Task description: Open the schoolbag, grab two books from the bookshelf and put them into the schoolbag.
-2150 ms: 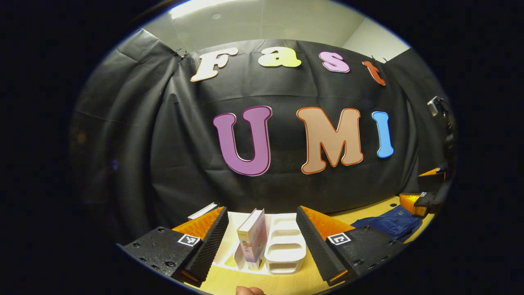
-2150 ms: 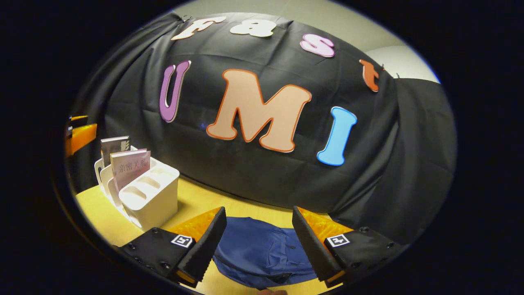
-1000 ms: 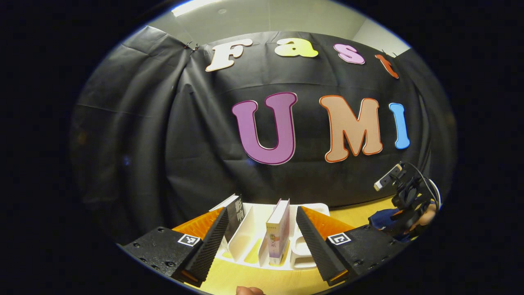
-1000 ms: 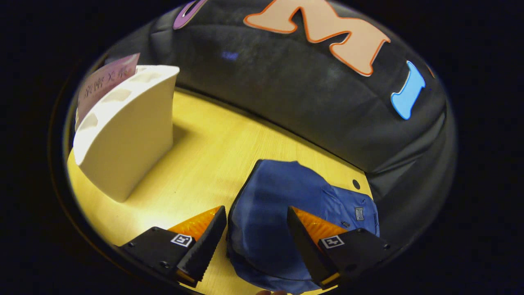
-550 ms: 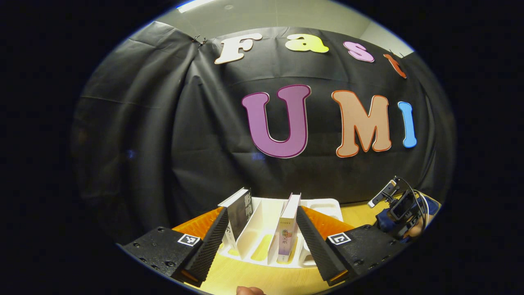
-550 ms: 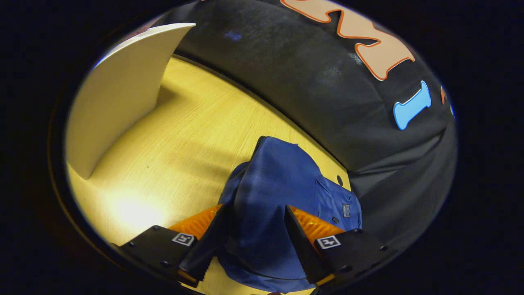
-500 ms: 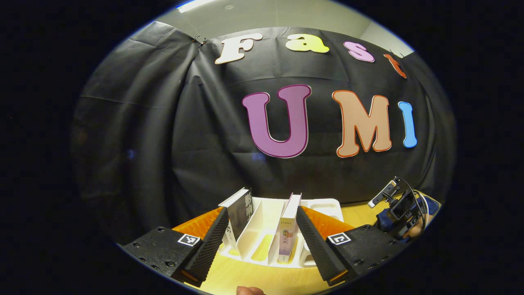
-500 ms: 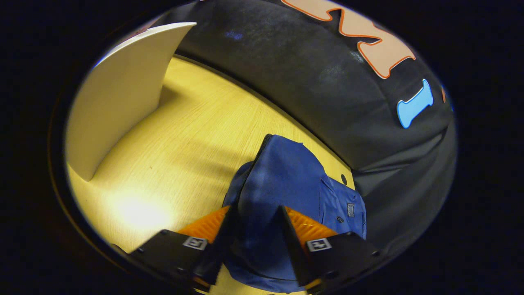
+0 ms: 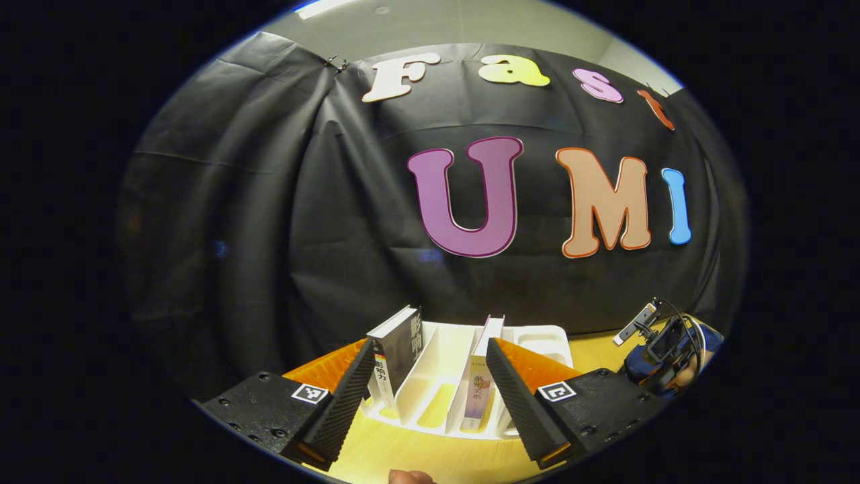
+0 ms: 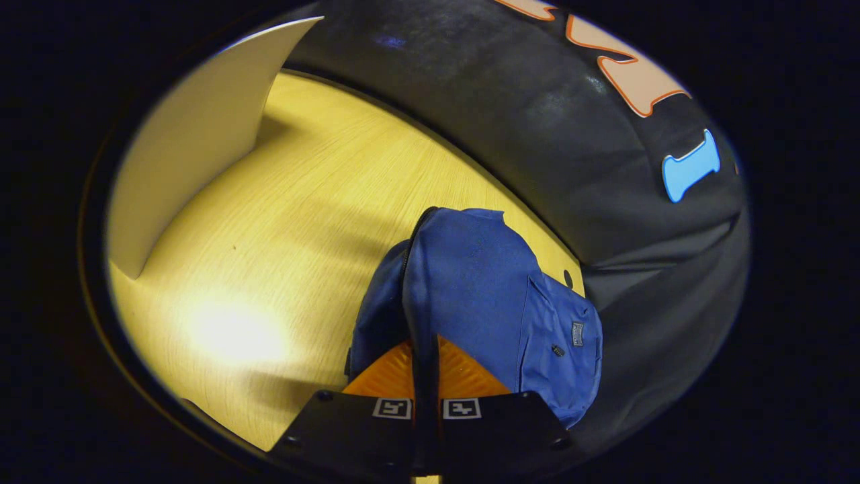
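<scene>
Schoolbag [image 10: 484, 296] on the counter [image 10: 282, 222] is pinched at a fabric fold by the right gripper [image 10: 425, 376]; thin cloth could slip free when lifted (left gripper [image 9: 426, 393] gapes before the bookshelf [image 9: 437, 376]).

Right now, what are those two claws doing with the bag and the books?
The right claw is shut on a fold of the blue schoolbag, which lies on the wooden table, pinching the cloth beside its zipper. The left claw is open in front of the white bookshelf, where a dark book and a pale book stand in separate slots. No book has been picked up yet.
</scene>
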Motion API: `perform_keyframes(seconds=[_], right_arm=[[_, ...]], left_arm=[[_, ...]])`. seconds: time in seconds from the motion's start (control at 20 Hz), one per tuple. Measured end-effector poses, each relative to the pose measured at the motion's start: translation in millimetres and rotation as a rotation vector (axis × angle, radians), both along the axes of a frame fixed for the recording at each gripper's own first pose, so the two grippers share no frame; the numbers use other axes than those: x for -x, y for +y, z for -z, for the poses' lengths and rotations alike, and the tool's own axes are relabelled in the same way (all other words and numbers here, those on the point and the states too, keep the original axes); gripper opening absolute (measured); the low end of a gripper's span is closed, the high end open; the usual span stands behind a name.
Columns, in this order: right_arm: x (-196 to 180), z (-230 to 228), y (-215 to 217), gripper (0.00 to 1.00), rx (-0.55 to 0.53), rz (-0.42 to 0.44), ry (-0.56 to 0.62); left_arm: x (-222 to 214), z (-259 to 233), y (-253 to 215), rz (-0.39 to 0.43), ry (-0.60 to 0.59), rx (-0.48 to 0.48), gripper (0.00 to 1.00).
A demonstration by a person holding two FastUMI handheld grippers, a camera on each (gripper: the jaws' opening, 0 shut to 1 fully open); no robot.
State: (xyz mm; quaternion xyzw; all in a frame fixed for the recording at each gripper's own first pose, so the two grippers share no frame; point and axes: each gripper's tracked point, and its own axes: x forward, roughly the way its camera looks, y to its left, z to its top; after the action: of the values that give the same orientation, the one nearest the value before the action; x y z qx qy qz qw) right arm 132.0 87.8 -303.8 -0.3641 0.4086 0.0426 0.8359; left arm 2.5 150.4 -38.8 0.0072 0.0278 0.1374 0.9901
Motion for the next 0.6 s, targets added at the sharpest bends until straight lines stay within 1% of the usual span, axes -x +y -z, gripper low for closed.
perform_keyframes(seconds=[0.05,0.1,0.15,0.3,0.35,0.45,0.55,0.6], right_arm=[[-1,2,0,0.06,-0.003,0.002,0.005],[-1,0,-1,0.03,-0.007,0.000,0.009],[-1,-3,-1,0.06,-0.014,0.000,0.017],[-2,-13,-2,0.06,-0.074,0.002,0.027],[-2,-18,-3,0.06,-0.096,0.004,0.033],[-5,-32,-5,0.00,-0.143,0.010,0.026],[-6,-49,-9,0.00,-0.189,0.015,0.014],[-8,-60,-12,0.00,-0.210,0.020,0.008]], left_arm=[[0,-1,1,-0.002,-0.002,0.000,0.96],[1,-1,2,-0.006,-0.002,0.001,0.96],[1,0,3,-0.008,-0.003,0.004,0.96],[2,2,8,-0.022,-0.002,0.012,0.97],[2,4,9,-0.025,-0.001,0.017,0.96],[2,3,10,-0.030,-0.001,0.025,0.97],[2,2,11,-0.033,-0.002,0.028,0.97],[1,2,10,-0.032,-0.003,0.028,0.99]])
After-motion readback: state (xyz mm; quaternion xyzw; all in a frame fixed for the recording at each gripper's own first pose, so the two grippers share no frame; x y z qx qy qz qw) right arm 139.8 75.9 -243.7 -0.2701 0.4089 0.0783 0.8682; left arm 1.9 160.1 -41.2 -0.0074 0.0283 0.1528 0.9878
